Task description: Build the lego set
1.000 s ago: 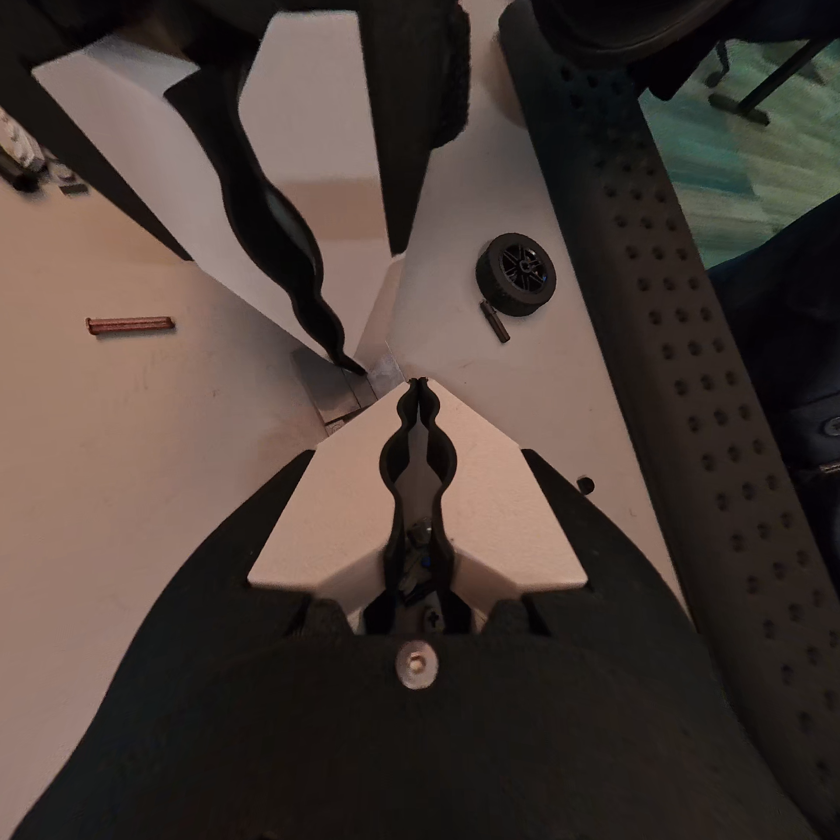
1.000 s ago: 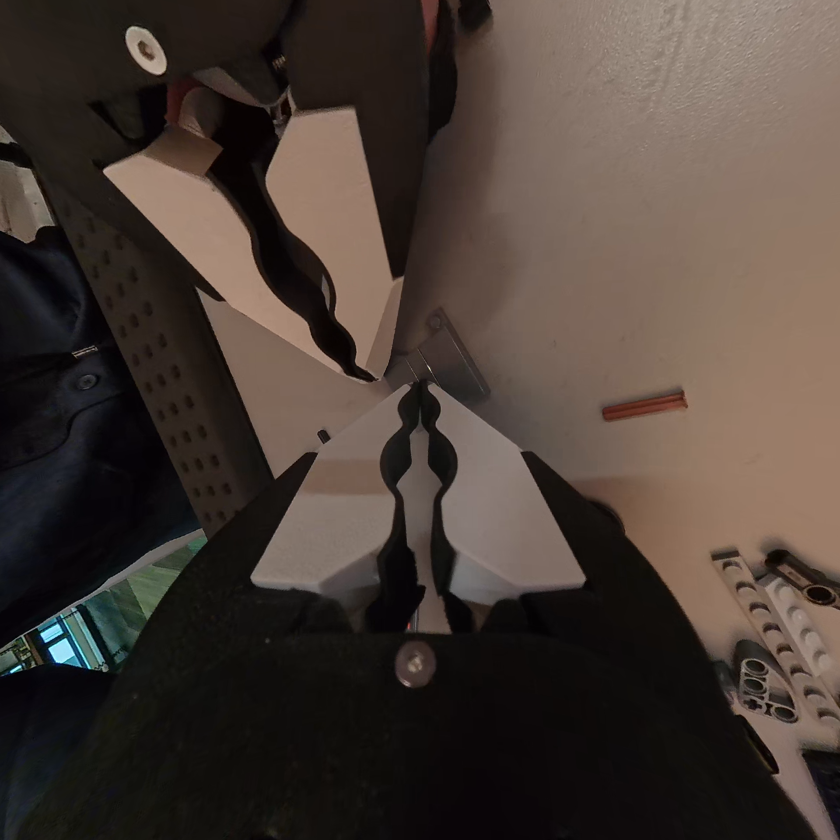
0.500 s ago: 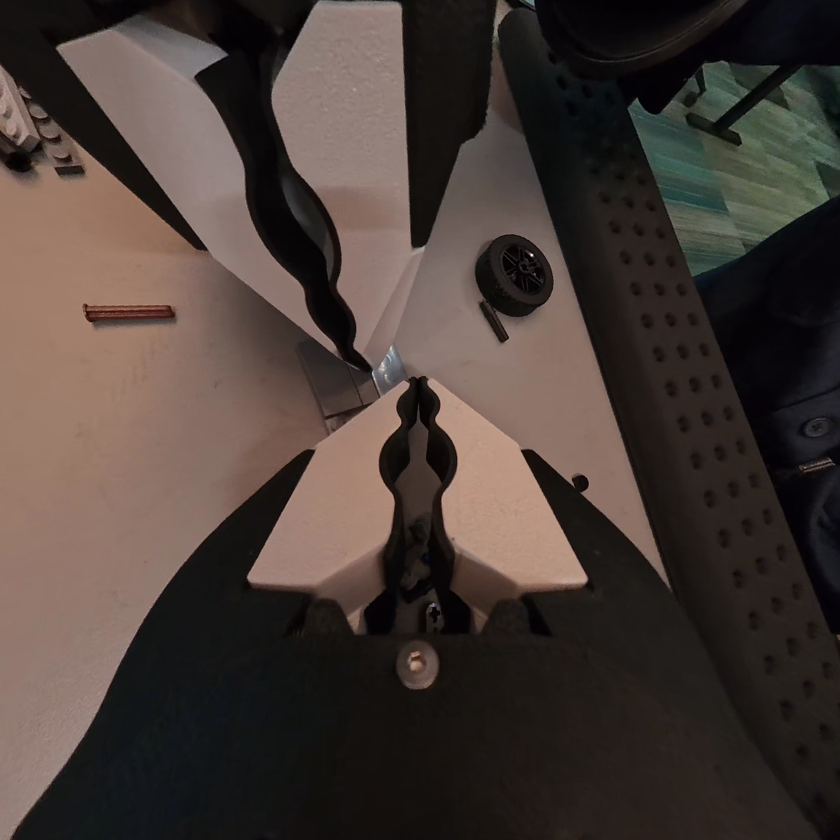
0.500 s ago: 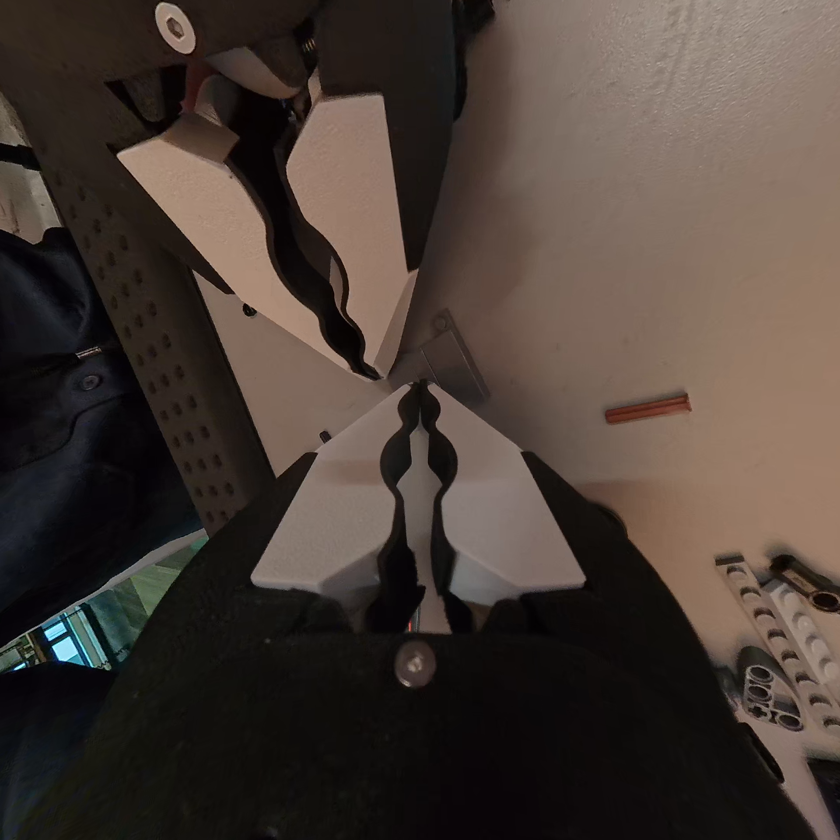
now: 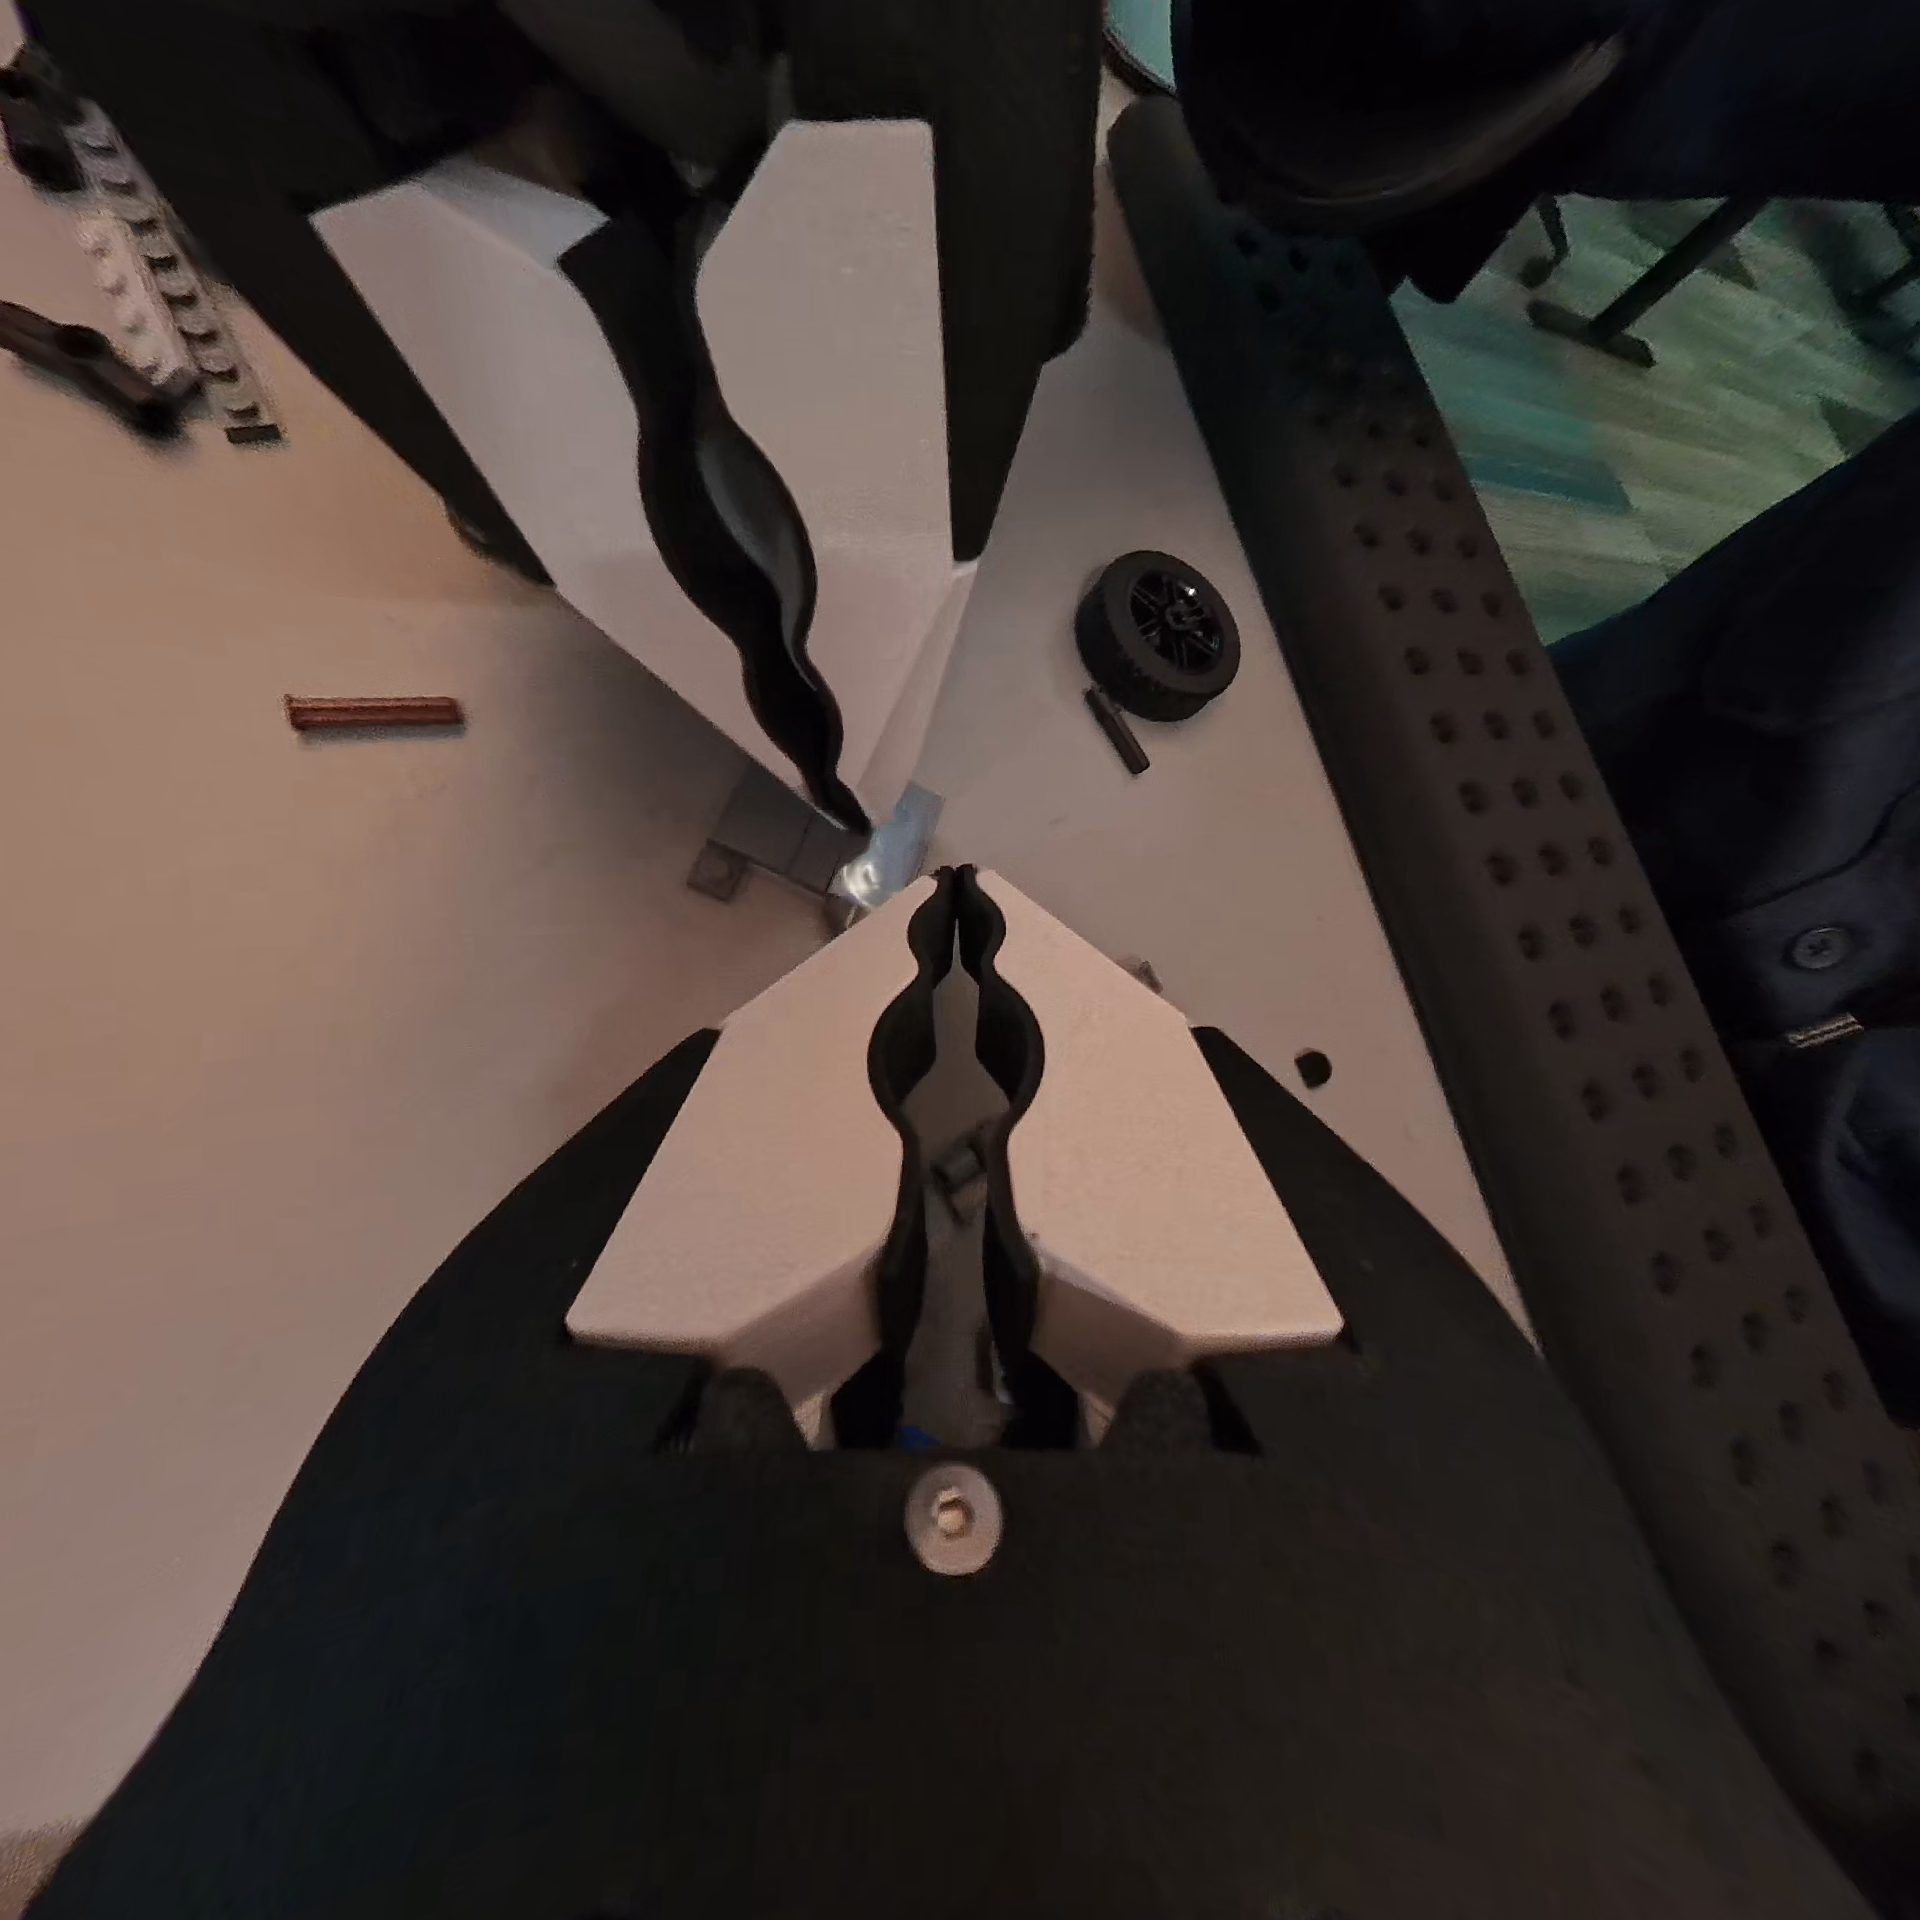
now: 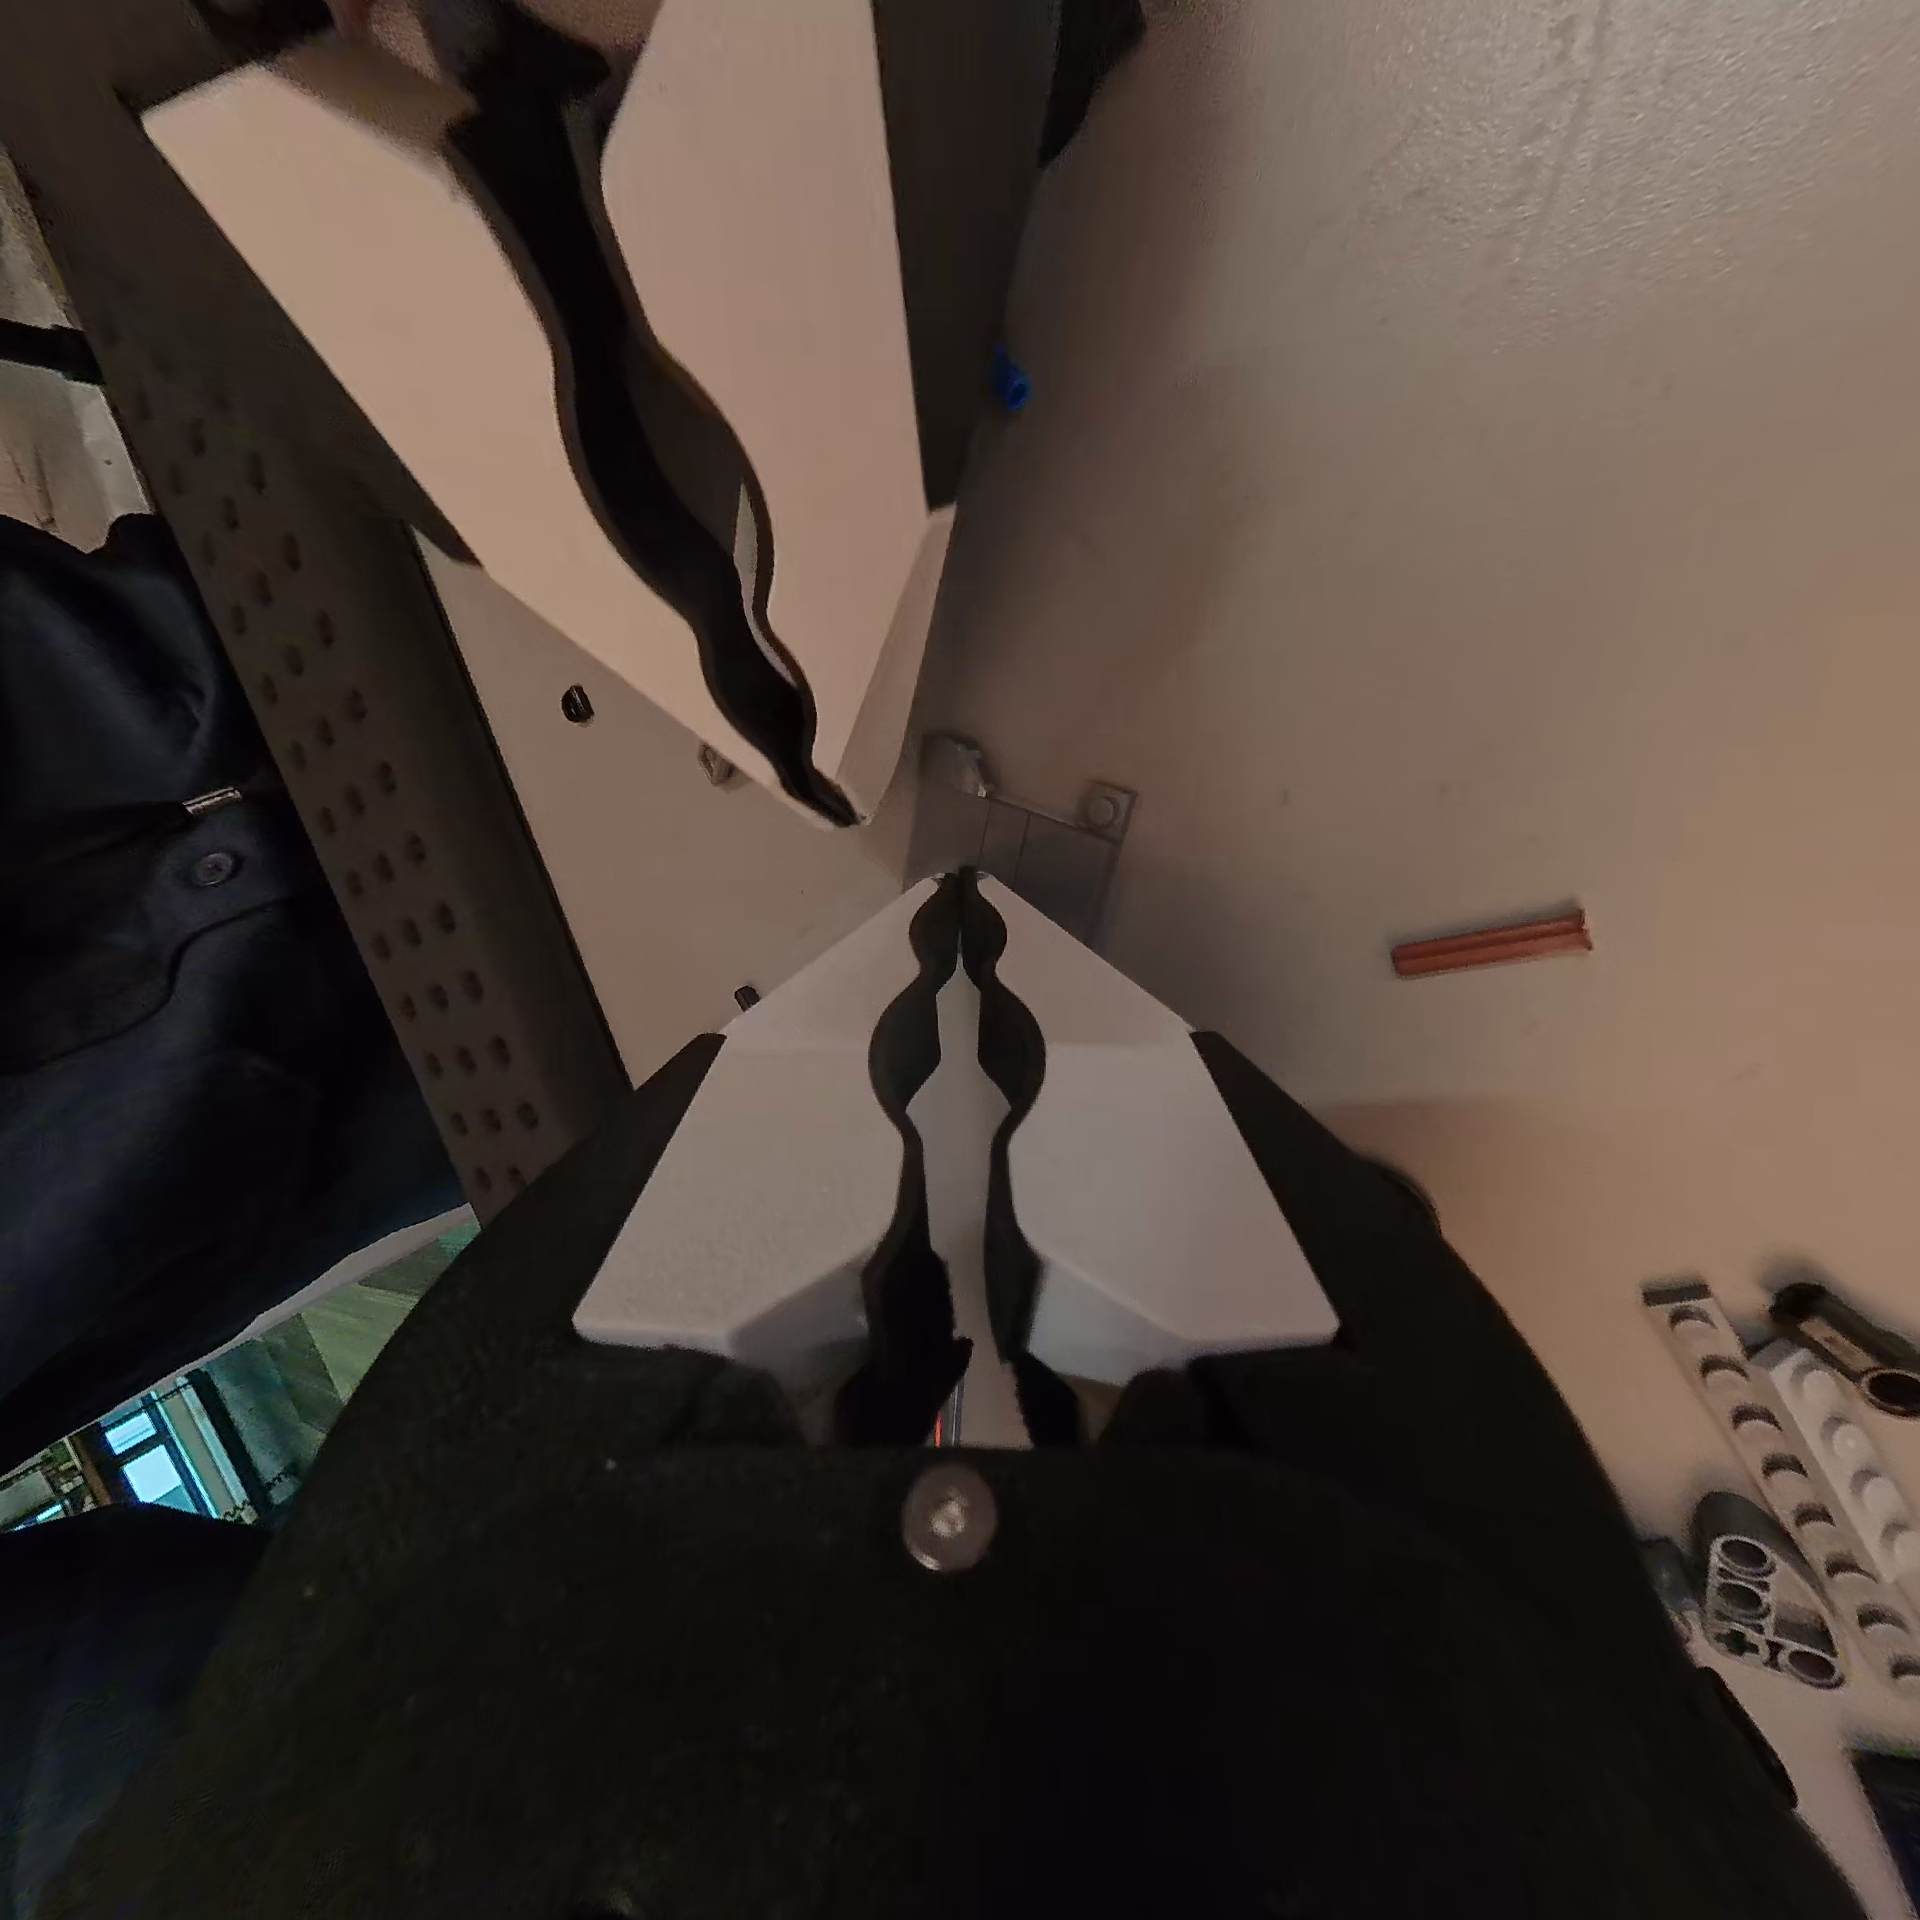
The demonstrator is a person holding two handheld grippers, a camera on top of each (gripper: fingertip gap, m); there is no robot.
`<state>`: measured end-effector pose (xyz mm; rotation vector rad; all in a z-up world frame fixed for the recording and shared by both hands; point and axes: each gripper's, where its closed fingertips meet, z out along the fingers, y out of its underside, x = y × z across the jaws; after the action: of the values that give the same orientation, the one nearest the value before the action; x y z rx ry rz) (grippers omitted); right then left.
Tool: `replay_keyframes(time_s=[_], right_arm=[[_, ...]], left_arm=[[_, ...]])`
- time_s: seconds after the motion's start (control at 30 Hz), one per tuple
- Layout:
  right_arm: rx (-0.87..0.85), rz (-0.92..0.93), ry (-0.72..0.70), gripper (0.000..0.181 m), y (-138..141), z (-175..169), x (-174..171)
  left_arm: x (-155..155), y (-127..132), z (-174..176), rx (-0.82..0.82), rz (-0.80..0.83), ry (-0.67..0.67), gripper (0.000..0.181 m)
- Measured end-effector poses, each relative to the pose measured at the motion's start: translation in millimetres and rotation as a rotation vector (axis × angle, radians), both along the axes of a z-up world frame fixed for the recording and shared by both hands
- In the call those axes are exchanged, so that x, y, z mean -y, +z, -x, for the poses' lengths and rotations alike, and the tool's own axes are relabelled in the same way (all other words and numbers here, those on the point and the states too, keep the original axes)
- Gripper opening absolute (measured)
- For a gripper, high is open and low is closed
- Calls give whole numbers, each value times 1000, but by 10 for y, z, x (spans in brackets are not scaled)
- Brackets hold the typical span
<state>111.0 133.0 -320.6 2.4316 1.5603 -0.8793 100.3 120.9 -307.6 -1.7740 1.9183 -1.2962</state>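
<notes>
Where the two tools meet tip to tip above the pale tabletop [image 5: 260, 1039], a small flat grey plastic lego plate assembly [image 6: 1049, 847] is held, with corner studs and a light, shiny piece [image 5: 894, 857] at one end. The left gripper [image 5: 958, 881] has its black wavy pads pressed together at the tips, which touch the near edge of the assembly; whether anything is actually pinched there cannot be told. The right gripper [image 6: 961, 881] is likewise closed to the tips at the assembly's edge, and its grasp is equally unclear, the contact being hidden by its own white fingers [image 6: 1122, 1164]. The assembly is judged light, stiff and smooth-sided, liable to slip or twist under a narrow pinch, and liable to part at its joints if levered; hold is best taken across the flat sides near an end. Also listed: a reddish-brown lego axle rod [image 5: 372, 713] lying well apart on the table; a black lego wheel with spoked hub [image 5: 1158, 650] and, just beside it, a short black pin [image 5: 1117, 730]; a row of grey and white studded plates and beams [image 6: 1787, 1475] at the far margin; a dark perforated chair part [image 5: 1558, 935] along the table edge. Nothing stands between the tips except the assembly itself; each gripper crowds the other's approach.
</notes>
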Motion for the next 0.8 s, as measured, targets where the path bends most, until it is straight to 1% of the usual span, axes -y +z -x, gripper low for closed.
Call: replay_keyframes(time_s=[0.07, 0.27, 0.43, 0.53, 0.8], right_arm=[[0, 1, 1, 0, -1, 0, 0], [-2, 0, 2, 0, 0, 1, 1], [-2, 0, 1, 0, -1, 1, 0], [-3, 2, -1, 0, 0, 1, 0], [-3, 1, -1, 0, 1, 1, 0]], left_arm=[[-28, 12, 16, 6, 0, 10, 0], [-100, -100, 32, -47, -46, 37, 0], [-112, -100, 3, -51, -60, 50, 0], [-106, -101, 2, -45, -27, 51, 0], [-94, -107, 5, -44, -12, 45, 0]])
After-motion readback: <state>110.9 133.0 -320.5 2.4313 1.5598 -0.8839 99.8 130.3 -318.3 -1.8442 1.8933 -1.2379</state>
